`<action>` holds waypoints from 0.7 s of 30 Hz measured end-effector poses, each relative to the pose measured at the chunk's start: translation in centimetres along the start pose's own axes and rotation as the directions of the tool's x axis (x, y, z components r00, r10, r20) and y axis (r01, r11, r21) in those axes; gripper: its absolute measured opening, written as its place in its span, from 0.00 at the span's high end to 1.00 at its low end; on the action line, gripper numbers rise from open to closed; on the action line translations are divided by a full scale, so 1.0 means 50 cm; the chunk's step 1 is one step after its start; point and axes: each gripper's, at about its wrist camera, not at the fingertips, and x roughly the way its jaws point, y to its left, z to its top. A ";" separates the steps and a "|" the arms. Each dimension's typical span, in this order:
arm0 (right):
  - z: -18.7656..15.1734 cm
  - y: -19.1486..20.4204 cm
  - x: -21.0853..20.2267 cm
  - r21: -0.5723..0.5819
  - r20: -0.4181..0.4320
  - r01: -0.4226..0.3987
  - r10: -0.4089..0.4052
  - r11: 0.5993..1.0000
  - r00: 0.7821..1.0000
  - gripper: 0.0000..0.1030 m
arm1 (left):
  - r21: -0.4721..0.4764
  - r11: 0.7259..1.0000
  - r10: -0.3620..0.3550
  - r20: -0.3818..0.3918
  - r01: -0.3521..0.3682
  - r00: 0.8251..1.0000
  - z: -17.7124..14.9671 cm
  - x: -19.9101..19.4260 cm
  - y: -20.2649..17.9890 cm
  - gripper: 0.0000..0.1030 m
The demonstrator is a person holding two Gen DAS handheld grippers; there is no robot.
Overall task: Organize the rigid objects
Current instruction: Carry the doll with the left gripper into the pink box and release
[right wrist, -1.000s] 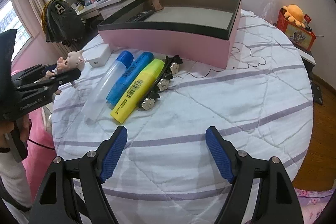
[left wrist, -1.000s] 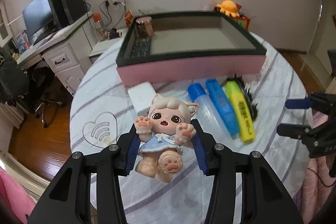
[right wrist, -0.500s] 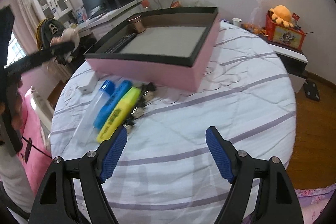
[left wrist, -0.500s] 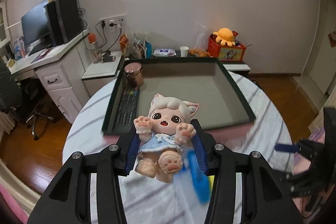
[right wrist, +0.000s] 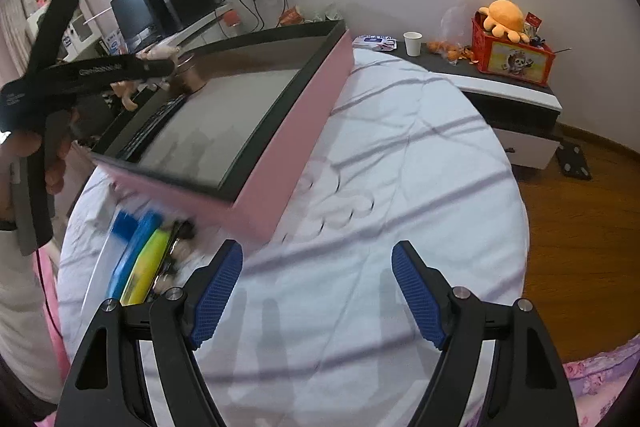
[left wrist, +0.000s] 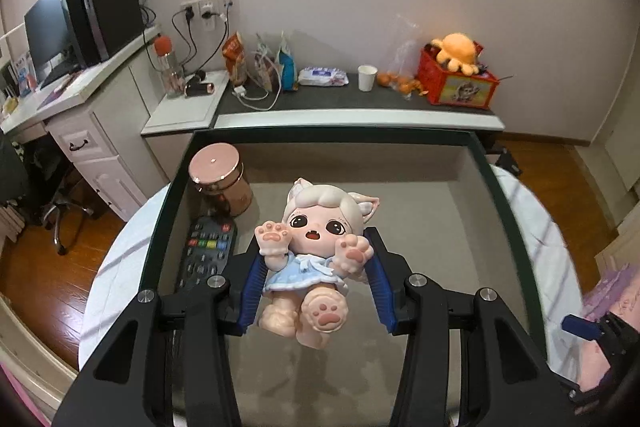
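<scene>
My left gripper [left wrist: 316,277] is shut on a cat-eared doll [left wrist: 316,251] in a pale blue dress, held in the air over the grey floor of the pink box [left wrist: 508,211]. Inside the box at the left stand a copper-coloured jar [left wrist: 220,183] and a black remote control [left wrist: 206,251]. In the right wrist view the left gripper [right wrist: 132,75] with the doll [right wrist: 128,89] hangs over the box's far left side [right wrist: 296,139]. My right gripper [right wrist: 318,287] is open and empty above the white quilt. A blue bottle [right wrist: 122,223], a blue marker [right wrist: 138,243], a yellow highlighter [right wrist: 148,267] and a dark hair clip [right wrist: 176,247] lie beside the box.
The round bed's striped quilt [right wrist: 400,155] has free room to the right of the box. Behind it runs a low dark shelf [left wrist: 360,103] with a paper cup [left wrist: 367,78], snack bags and a red box with an orange plush [left wrist: 458,71]. A white desk [left wrist: 80,115] with a monitor stands left.
My left gripper carried the doll forward from over the quilt, past the markers, to above the inside of the box. The right gripper swung right, so the markers slid to its lower left.
</scene>
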 end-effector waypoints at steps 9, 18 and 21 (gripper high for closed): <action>0.038 -0.022 0.055 -0.034 -0.021 0.018 -0.018 0.999 1.000 0.24 | -0.033 0.998 0.050 -0.053 -0.052 0.997 0.045 0.102 0.018 0.54; 0.042 -0.020 0.062 -0.064 -0.025 0.033 -0.035 0.997 0.999 0.24 | -0.034 0.995 0.087 -0.097 -0.091 0.991 0.073 0.143 0.024 0.54; 0.044 -0.021 0.063 -0.069 -0.028 0.035 -0.037 0.997 0.999 0.24 | -0.056 0.996 0.054 -0.162 -0.063 0.985 0.073 0.169 0.034 0.54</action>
